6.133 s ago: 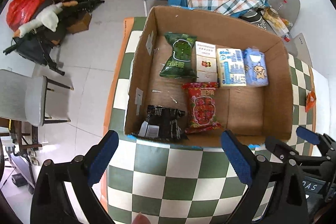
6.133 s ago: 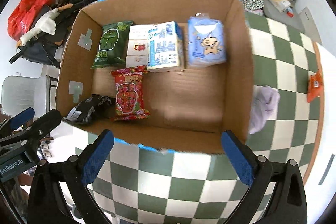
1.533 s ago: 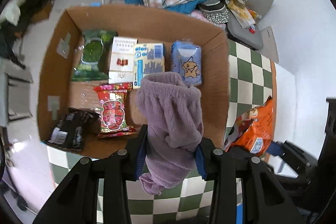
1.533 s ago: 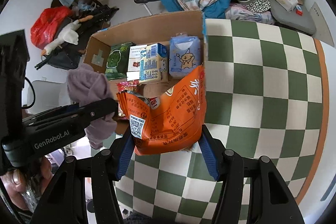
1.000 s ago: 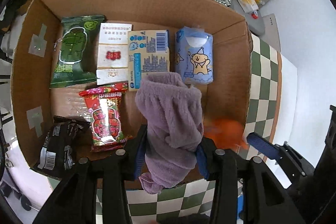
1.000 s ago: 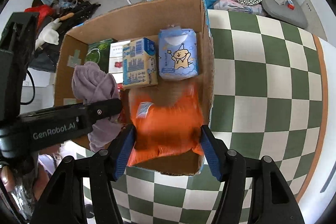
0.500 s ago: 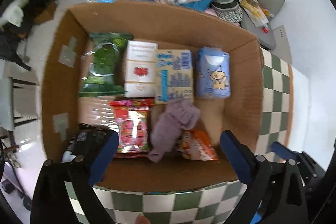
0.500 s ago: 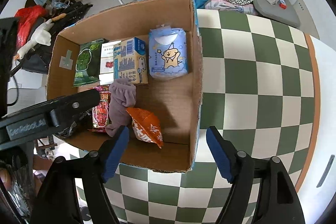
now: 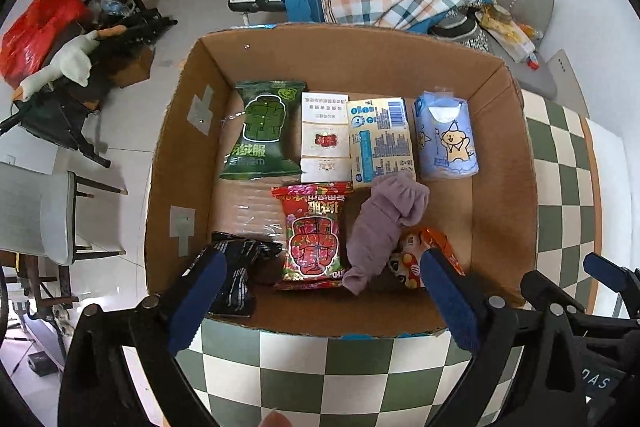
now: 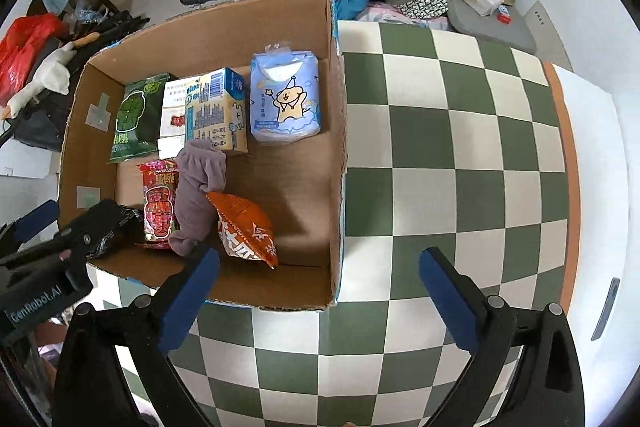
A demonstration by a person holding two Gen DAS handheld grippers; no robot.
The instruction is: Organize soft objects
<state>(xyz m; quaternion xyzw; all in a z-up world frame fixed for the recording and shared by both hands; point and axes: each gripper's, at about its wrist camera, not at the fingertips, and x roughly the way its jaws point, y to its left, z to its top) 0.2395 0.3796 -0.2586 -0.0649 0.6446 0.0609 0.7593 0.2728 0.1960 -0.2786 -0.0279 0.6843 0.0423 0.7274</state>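
Left wrist view looks down into the cardboard box [image 9: 500,163] that sits on the checked bench [image 9: 320,367]. The purple cloth [image 9: 384,223] lies inside the box, near the middle, with its far end touching the yellow carton [image 9: 378,143] and its side resting against the orange snack bag [image 9: 432,255]. The red snack bag [image 9: 314,233] is just to its left, and the black packet [image 9: 236,267] sits in the near left corner. Along the far side are the green packet [image 9: 262,131], the white box [image 9: 324,137] and the blue tissue pack [image 9: 446,137]. What could go wrong? I think the soft cloth could snag on a tool tip if one dips back in, and get dragged out — or a bump on the near wall could slide the whole box. The orange bag leans on the cloth, so a nudge might tip it over. The left tool [image 9: 320,303] is wide open over the near edge of the box, holding nothing and touching nothing. The right tool [image 10: 320,291] is wide open too — it holds nothing and sits over the box's near right corner and the bench.
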